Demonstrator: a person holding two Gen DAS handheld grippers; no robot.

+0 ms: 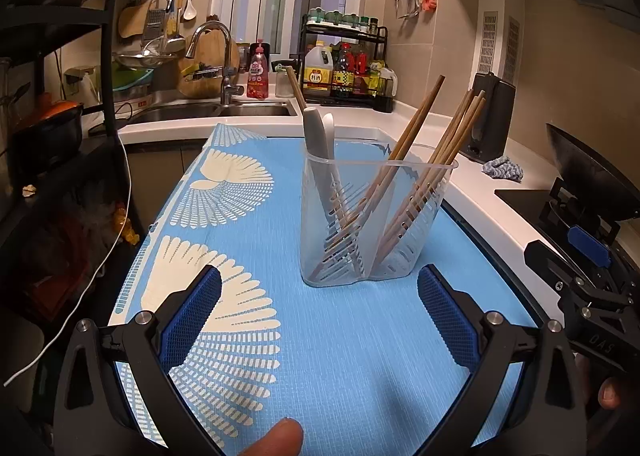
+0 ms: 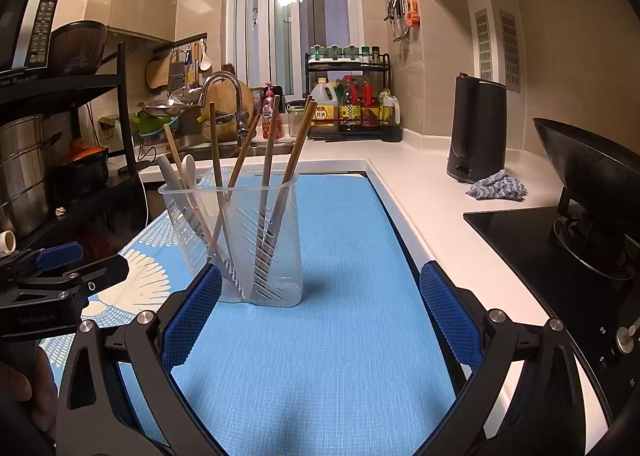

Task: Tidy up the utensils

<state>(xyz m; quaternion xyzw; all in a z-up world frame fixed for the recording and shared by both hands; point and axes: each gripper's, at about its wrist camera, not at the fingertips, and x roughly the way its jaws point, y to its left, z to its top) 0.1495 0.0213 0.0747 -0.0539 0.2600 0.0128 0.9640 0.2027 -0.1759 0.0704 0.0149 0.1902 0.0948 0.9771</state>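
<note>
A clear plastic utensil holder (image 1: 372, 224) stands upright on a blue patterned mat (image 1: 320, 356). It holds several wooden chopsticks (image 1: 444, 152) and two pale spoons (image 1: 318, 136). My left gripper (image 1: 319, 312) is open and empty, just in front of the holder. In the right wrist view the same holder (image 2: 244, 232) with chopsticks (image 2: 272, 144) and spoons (image 2: 188, 168) stands on the mat (image 2: 320, 356), ahead and to the left. My right gripper (image 2: 320, 312) is open and empty; its left finger (image 2: 192, 312) is close to the holder's base.
A white counter (image 2: 424, 192) runs along the right with a black kettle (image 2: 476, 128), a blue cloth (image 2: 496, 186) and a stove with a wok (image 2: 592, 176). A sink and faucet (image 1: 216, 56), a condiment rack (image 1: 348, 64) and a black shelf (image 1: 52, 96) lie behind and left.
</note>
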